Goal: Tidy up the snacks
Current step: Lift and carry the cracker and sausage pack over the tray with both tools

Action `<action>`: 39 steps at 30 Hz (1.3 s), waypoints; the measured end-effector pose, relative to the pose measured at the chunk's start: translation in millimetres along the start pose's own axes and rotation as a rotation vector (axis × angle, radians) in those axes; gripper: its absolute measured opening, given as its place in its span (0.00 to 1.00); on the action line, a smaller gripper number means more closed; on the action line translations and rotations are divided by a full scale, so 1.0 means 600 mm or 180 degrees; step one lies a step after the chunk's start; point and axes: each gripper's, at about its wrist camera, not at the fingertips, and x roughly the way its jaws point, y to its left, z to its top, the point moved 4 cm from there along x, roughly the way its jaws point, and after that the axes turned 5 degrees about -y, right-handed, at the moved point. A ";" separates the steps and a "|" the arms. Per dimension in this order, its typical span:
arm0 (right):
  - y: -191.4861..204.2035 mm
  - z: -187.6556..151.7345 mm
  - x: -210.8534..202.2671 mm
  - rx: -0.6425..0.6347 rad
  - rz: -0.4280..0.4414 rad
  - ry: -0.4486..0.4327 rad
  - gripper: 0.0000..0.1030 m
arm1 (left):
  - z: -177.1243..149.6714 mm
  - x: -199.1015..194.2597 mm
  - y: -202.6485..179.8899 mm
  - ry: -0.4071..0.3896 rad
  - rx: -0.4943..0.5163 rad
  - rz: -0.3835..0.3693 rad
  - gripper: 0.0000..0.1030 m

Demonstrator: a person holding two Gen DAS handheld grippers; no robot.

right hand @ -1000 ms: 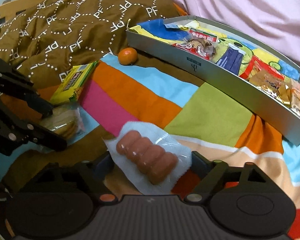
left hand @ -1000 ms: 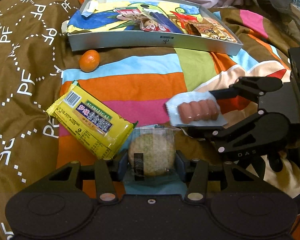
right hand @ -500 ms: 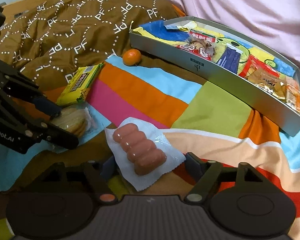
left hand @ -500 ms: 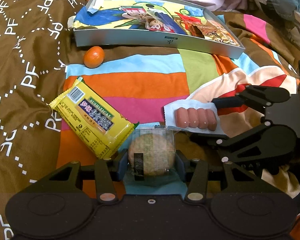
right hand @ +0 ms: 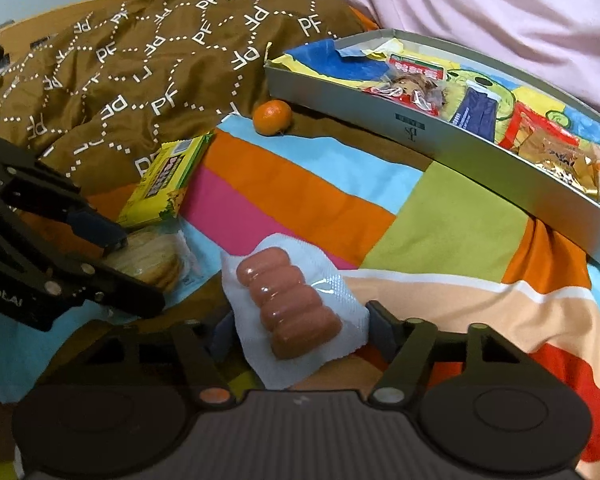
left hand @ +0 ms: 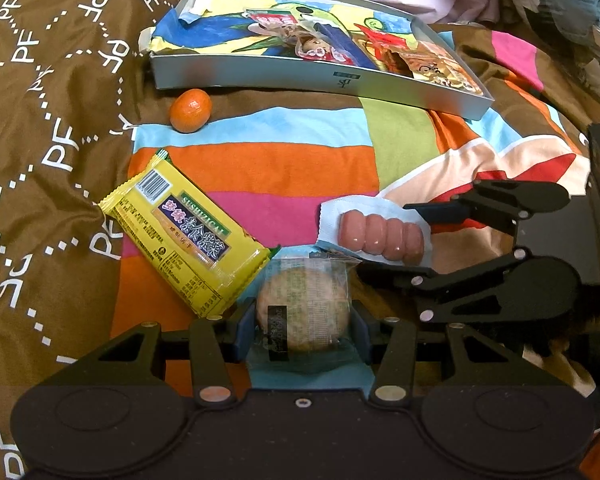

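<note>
- The left tongs (left hand: 304, 322) are pinching a round biscuit in a clear wrapper (left hand: 303, 316), one blue pad pressing on each side of it, low over the striped blanket (left hand: 268, 172) on the bed.
- The right tongs (right hand: 296, 330) are sitting around a sealed pack of small sausages (right hand: 288, 304); their jaws have just been closing, with the pack lying between them. The right pad is meeting the pack's pale edge, while the left pad is mostly hidden behind the wrapper, so I cannot tell whether the pack is truly being squeezed.
- In the left wrist view the sausage pack (left hand: 380, 234) is lying just right of the biscuit, with the right tongs (left hand: 424, 240) reaching in from the right.
- A yellow packet of biscuits (left hand: 188, 232) is lying slantwise just left of the round biscuit, its near corner touching the left pad.
- A small orange (left hand: 191, 110) is resting on the blanket, just in front of the grey tray's left end.
- The grey tray (left hand: 260, 78) is sitting at the far side of the blanket, holding several snack packets (left hand: 312, 38) on a colourful lining.
- A brown quilt with white lettering (left hand: 52, 120) is lying bunched along the left.
</note>
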 end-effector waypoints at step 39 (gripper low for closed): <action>0.021 0.044 -0.087 -0.0844 -0.1470 -0.0717 0.43 | 0.122 -0.029 -0.024 -0.0803 -0.0246 0.0257 0.49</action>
